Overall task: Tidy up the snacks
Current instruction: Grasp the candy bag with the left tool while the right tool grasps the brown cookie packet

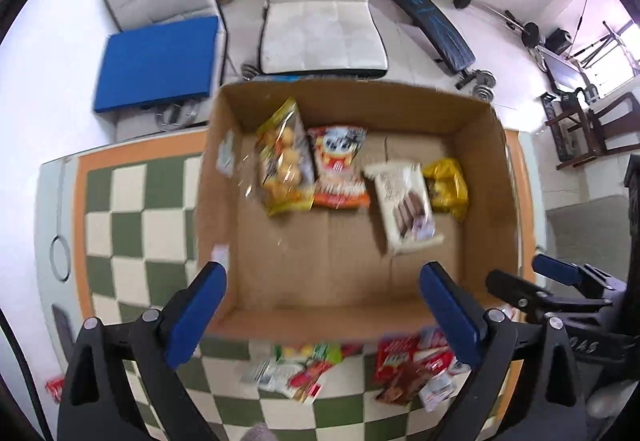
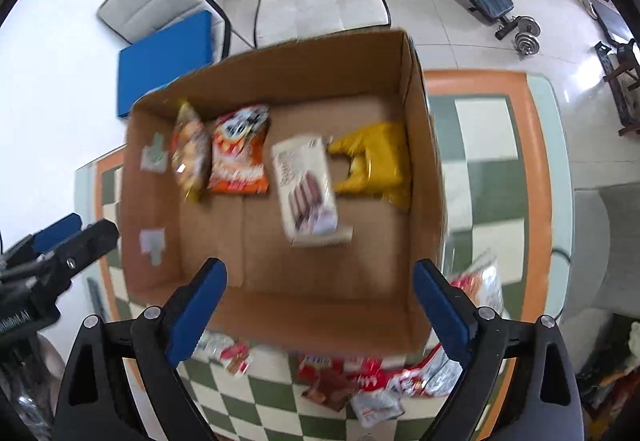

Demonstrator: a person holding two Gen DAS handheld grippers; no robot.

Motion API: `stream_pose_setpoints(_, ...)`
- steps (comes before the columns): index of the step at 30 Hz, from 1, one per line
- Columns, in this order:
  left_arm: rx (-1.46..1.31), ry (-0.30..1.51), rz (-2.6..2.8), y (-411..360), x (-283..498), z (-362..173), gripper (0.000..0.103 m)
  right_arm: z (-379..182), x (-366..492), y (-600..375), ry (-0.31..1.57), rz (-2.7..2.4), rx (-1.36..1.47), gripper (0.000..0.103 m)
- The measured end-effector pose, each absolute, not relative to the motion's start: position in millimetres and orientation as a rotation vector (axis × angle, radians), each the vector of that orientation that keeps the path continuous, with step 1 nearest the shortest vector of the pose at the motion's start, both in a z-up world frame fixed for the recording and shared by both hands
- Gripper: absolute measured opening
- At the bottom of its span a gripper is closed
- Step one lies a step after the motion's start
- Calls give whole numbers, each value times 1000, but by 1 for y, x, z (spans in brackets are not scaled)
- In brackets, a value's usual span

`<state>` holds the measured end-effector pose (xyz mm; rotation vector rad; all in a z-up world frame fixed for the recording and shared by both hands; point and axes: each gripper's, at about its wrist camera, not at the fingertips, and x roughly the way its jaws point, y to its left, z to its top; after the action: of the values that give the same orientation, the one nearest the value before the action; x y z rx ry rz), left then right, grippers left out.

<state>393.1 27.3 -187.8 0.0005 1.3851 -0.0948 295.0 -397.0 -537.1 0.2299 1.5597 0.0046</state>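
An open cardboard box [image 1: 480,177] [image 2: 420,145] stands on the checkered table. Along its far side lie a clear yellow bag of round snacks [image 1: 282,165] [image 2: 190,153], an orange-red bag [image 1: 340,169] [image 2: 240,153], a white wafer pack [image 1: 404,201] [image 2: 306,189] and a yellow bag [image 1: 446,185] [image 2: 376,161]. My left gripper [image 1: 322,285] hangs open above the box's near edge, nothing between its blue pads. My right gripper [image 2: 320,281] is open too, empty, over the same edge. Loose snack packs [image 1: 408,369] [image 2: 360,377] lie on the table in front of the box.
The table [image 1: 120,201] [image 2: 500,169] has a green-and-cream checkered top with an orange border. More wrappers [image 1: 296,369] [image 2: 480,281] lie beside the box. Beyond the table stand white chairs [image 1: 320,21], a blue pad [image 1: 160,61] and a weight bench [image 1: 432,21].
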Motion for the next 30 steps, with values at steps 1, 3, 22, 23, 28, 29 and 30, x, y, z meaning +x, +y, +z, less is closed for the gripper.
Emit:
stream_pose_setpoints(1, 12, 1373, -85, 28, 376, -188, 99, -535, 274, -402, 1554, 10, 248, 96)
stream_pose_setpoints(3, 27, 1363, -50, 30, 347, -192, 99, -531, 252, -398, 1553, 1, 277, 96)
stream_pose_setpoints(22, -346, 1608, 245, 115, 211, -321, 99, -703, 86, -374, 1796, -242, 476, 77)
stream_pose_setpoints(23, -325, 1599, 247, 112, 214, -321, 99, -706, 86, -372, 1800, -256, 465, 69)
stream_pose_setpoints(28, -77, 1545, 163, 76, 234, -318, 99, -717, 99, -361, 1787, -281, 342, 61)
stream_pose_setpoints(29, -22, 1533, 145, 67, 237, -317, 99, -718, 99, -360, 1783, -273, 331, 61)
stream_pose_setpoints(30, 38, 1518, 130, 58, 240, -316, 99, -718, 100, -360, 1779, -266, 317, 61)
